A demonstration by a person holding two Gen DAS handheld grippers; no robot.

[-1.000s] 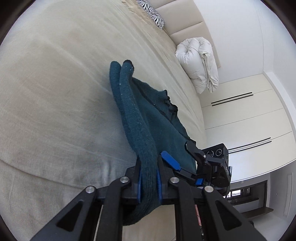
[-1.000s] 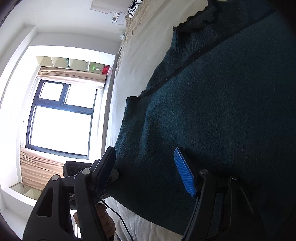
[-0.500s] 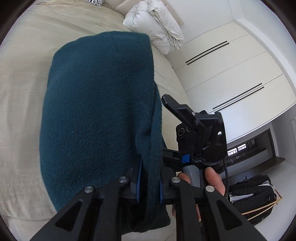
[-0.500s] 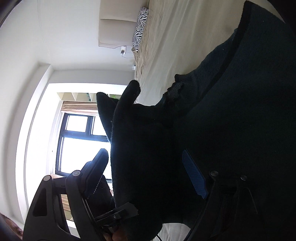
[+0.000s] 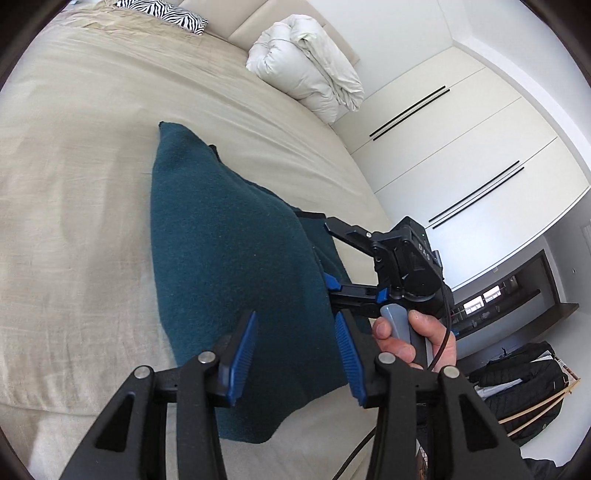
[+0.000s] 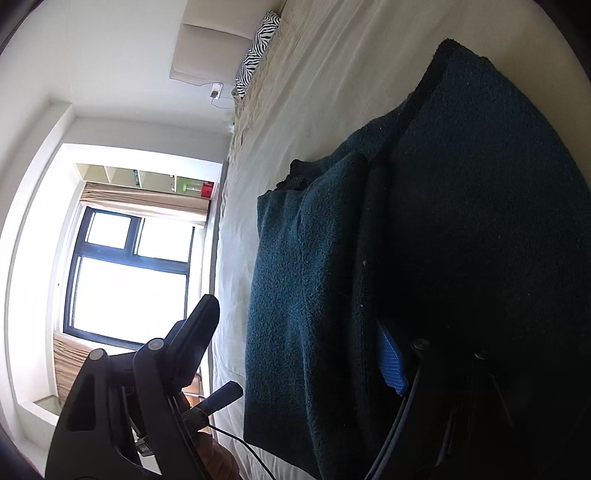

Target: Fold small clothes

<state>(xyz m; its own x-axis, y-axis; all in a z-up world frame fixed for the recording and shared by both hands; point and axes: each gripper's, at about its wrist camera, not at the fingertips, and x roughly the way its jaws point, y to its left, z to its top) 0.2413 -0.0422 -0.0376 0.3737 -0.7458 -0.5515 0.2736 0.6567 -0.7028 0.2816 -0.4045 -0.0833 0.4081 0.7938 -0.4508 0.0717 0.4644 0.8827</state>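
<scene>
A: Where is the garment, and what does each view add?

B: The dark teal sweater (image 5: pixel 229 266) lies folded over on the beige bedspread (image 5: pixel 74 206), near the bed's near edge. The left wrist view shows its whole outline, tapering to a corner at the far end. The right wrist view shows the same sweater (image 6: pixel 295 295) from the side, where stacked layers and a ribbed edge at the far end appear.

A: State of the left gripper?

B: The left gripper (image 5: pixel 295 354) hovers over the near part of the sweater. Its jaws are opening; the blue pads (image 5: pixel 242 354) stand apart with cloth behind the gap, and neither pad presses on it.

A: And the right gripper?

B: In the left wrist view the right gripper (image 5: pixel 328 258) sits at the sweater's right edge, held by a hand (image 5: pixel 410 339). Its jaws are closing. In its own view the right gripper (image 6: pixel 295 354) has one finger clear of the cloth on the window side and the other against the dark fold. No grip shows.

A: The room?

B: The left view shows a rolled white duvet (image 5: pixel 306 66), a zebra-print pillow (image 5: pixel 166 13), white wardrobe doors (image 5: pixel 461 147) and a dark bag (image 5: pixel 517 380) on the floor. Only the right view shows the window (image 6: pixel 125 273) with its curtain.
</scene>
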